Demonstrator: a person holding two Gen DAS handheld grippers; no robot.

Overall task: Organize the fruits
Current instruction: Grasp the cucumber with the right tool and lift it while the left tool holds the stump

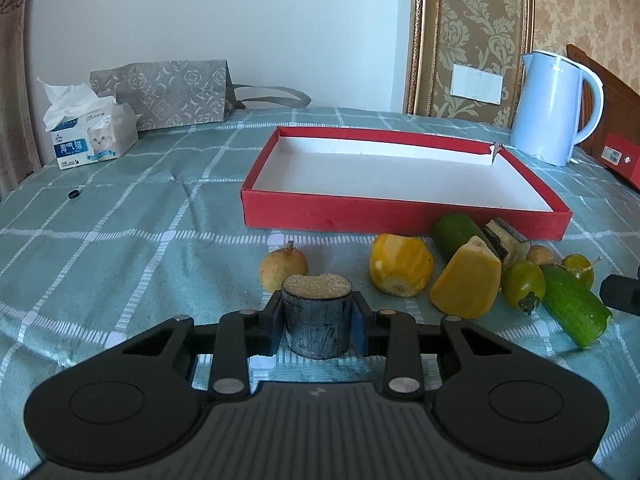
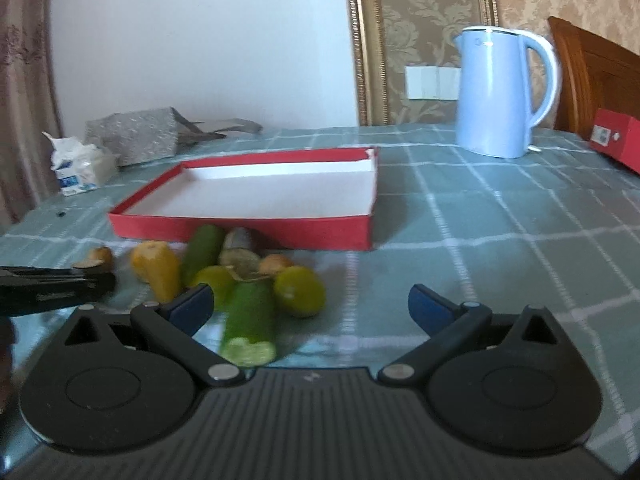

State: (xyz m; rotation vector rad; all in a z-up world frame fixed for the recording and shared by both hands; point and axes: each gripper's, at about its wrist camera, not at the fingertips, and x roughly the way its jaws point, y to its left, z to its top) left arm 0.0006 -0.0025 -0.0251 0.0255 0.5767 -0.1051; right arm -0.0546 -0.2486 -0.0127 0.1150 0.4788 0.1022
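Our left tool (image 1: 318, 320) clamps the dark stub (image 1: 317, 316) just above the bench (image 1: 120, 240), short of the red tray (image 1: 400, 216); its short sides may slip. Our right tool (image 2: 310, 308) gapes empty.

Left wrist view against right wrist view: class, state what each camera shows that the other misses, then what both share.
Only the left wrist view shows the left tongs shut on a dark sugarcane piece with a pale cut top, and the cat picture on the tissue pack.

Only the right wrist view shows the right tongs wide open with nothing between them, and the cucumber piece's cut end facing the camera.

Both show the empty red tray, the blue kettle, the grey paper bag and the fruit cluster in front of the tray.
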